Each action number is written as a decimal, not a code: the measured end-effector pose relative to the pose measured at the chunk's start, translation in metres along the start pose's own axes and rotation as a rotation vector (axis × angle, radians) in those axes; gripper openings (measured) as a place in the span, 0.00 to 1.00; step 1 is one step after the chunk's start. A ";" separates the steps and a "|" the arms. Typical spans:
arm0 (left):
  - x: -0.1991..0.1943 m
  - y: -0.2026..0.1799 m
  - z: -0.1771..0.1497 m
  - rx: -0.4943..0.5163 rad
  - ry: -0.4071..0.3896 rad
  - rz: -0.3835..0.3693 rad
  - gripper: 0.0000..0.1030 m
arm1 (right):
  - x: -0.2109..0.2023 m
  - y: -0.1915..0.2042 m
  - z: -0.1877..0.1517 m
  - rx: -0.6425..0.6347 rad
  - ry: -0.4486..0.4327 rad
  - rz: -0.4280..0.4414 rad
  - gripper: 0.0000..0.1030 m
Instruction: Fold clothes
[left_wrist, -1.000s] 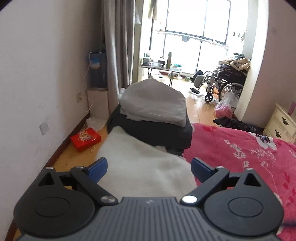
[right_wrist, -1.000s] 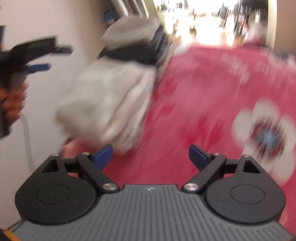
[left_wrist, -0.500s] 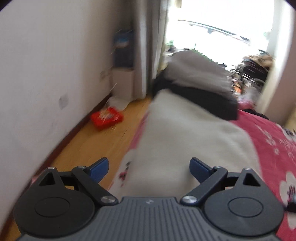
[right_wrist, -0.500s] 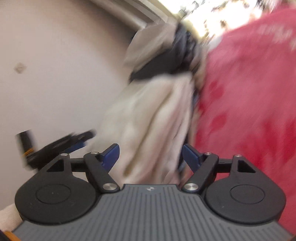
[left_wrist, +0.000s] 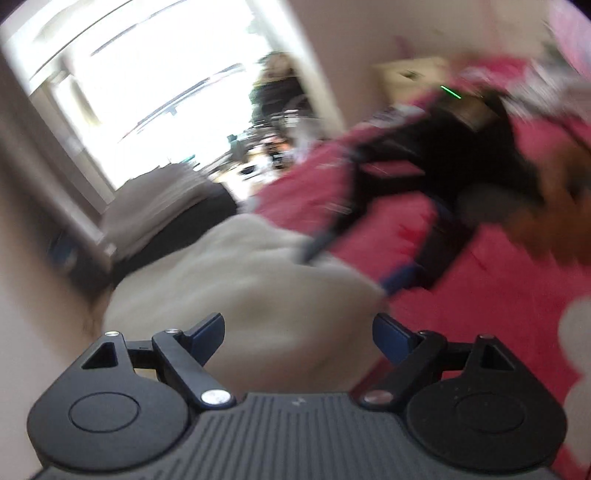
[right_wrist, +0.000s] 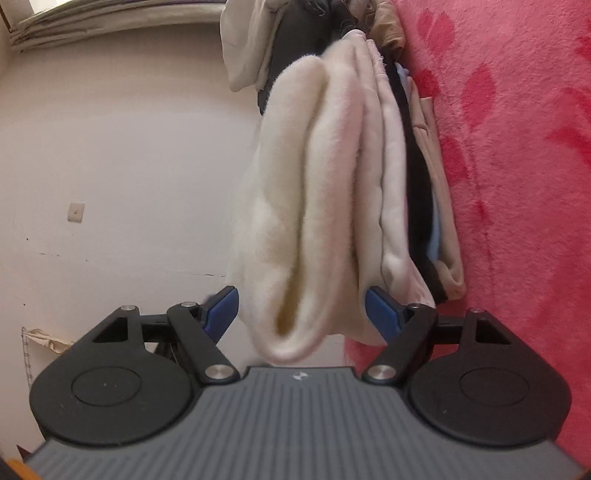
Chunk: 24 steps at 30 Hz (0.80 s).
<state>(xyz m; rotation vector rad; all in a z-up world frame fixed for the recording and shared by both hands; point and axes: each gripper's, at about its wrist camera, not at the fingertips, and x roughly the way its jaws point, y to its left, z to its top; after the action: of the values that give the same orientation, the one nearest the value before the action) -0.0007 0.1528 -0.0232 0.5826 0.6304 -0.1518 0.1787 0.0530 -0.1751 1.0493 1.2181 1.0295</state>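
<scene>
The right gripper (right_wrist: 301, 312) stands rolled on its side with the cream fleece (right_wrist: 321, 206) between its fingers; its jaws have just been closing, yet the pads sit just beside the thick folded edge without clearly pressing it, so I read it as released. The left gripper (left_wrist: 297, 332), its jaws also just narrowing, is released too, with the fleece (left_wrist: 251, 280) ahead of its fingertips; that view is badly blurred. The fleece lies doubled over in several layers on top of a stack of dark and beige clothes (right_wrist: 424, 184), at the edge of the pink bedspread (right_wrist: 517, 184) beside the wall (right_wrist: 129, 147). Folding of this piece looks mostly done; squaring or moving it probably remains. Room is tight toward the wall, open across the bedspread.
</scene>
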 end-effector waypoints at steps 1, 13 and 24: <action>0.004 -0.005 0.000 0.025 -0.004 0.000 0.85 | 0.001 0.000 0.002 0.011 0.000 0.011 0.74; 0.032 -0.016 0.002 0.137 -0.073 0.107 0.53 | 0.004 0.018 0.015 -0.028 0.008 0.136 0.75; 0.009 0.014 0.013 0.058 -0.104 0.146 0.28 | -0.017 0.001 0.044 0.038 -0.107 0.201 0.76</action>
<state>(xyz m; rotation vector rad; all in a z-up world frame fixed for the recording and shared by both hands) 0.0173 0.1573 -0.0135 0.6697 0.4816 -0.0626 0.2210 0.0335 -0.1680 1.2602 1.0654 1.0923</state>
